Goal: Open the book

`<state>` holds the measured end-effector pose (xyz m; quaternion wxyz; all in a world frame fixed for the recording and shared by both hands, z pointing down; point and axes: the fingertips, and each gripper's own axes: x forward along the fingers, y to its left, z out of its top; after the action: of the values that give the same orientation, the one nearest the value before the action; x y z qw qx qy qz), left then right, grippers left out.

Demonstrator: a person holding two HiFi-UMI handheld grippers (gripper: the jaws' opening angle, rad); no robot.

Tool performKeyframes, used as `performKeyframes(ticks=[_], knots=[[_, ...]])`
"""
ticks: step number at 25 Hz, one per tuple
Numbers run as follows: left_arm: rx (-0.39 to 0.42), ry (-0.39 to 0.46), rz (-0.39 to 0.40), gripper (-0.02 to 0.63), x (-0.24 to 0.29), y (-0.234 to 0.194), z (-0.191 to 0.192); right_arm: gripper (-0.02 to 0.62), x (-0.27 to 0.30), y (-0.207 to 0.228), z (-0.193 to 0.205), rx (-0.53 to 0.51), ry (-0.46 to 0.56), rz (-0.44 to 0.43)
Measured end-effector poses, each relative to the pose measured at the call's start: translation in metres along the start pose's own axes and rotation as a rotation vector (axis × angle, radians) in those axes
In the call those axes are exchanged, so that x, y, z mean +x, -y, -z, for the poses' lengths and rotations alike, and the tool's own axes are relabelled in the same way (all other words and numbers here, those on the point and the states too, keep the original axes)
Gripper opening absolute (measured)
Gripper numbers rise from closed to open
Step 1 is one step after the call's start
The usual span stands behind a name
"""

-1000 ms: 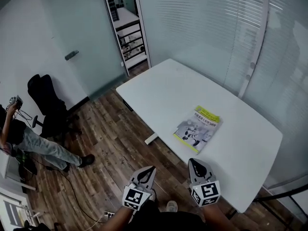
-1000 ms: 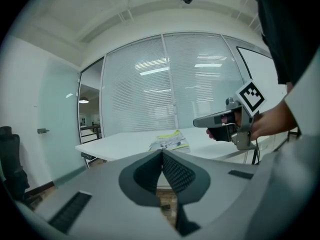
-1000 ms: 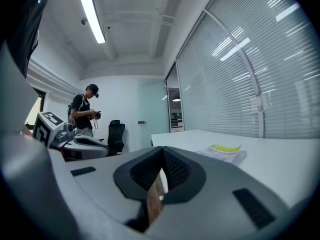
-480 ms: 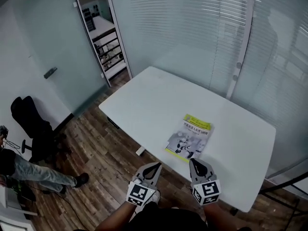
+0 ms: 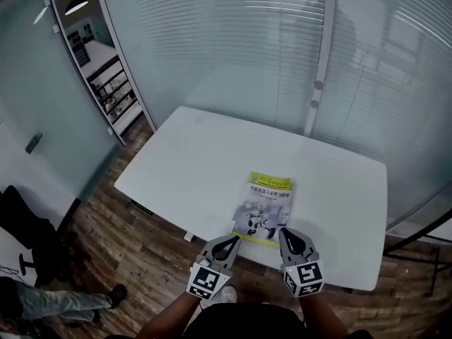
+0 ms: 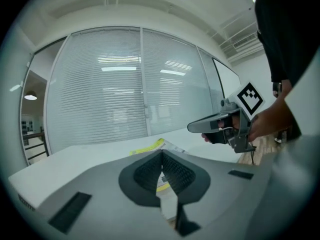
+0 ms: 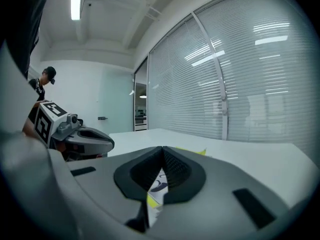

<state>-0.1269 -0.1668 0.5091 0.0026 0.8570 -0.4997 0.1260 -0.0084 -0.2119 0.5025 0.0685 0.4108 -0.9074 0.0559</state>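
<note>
Left gripper (image 5: 233, 241) and right gripper (image 5: 286, 234), both clenched on nothing, I hold near the closed book (image 5: 265, 207) on the table (image 5: 191, 161)

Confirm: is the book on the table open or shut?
Shut. The book lies flat on the white table, cover up, no pages spread. Left gripper and right gripper are shut, holding nothing.

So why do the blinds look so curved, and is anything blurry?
Both gripper views: fisheye lenses bow the blinds and blacken the corners; lamp reflections streak them; the near jaws look slightly soft. Head view: milder bending, the book sharp and evenly lit.
</note>
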Motion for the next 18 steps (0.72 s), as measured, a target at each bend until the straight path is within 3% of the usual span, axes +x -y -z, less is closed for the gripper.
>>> performKeyframes(ticks=[3, 11, 18], knots=[[0.033, 0.015, 0.078, 0.012, 0.014, -0.005, -0.001, 0.006, -0.002, 0.006, 0.007, 0.008, -0.008, 0.069], [0.03, 0.043, 0.266, 0.012, 0.026, 0.0, 0.0, 0.006, -0.023, 0.011, 0.025, 0.045, -0.038, 0.274], [0.111, 0.071, 0.38, 0.012, 0.027, 0.03, -0.01, 0.006, -0.041, 0.006, 0.023, 0.053, -0.057, 0.33]])
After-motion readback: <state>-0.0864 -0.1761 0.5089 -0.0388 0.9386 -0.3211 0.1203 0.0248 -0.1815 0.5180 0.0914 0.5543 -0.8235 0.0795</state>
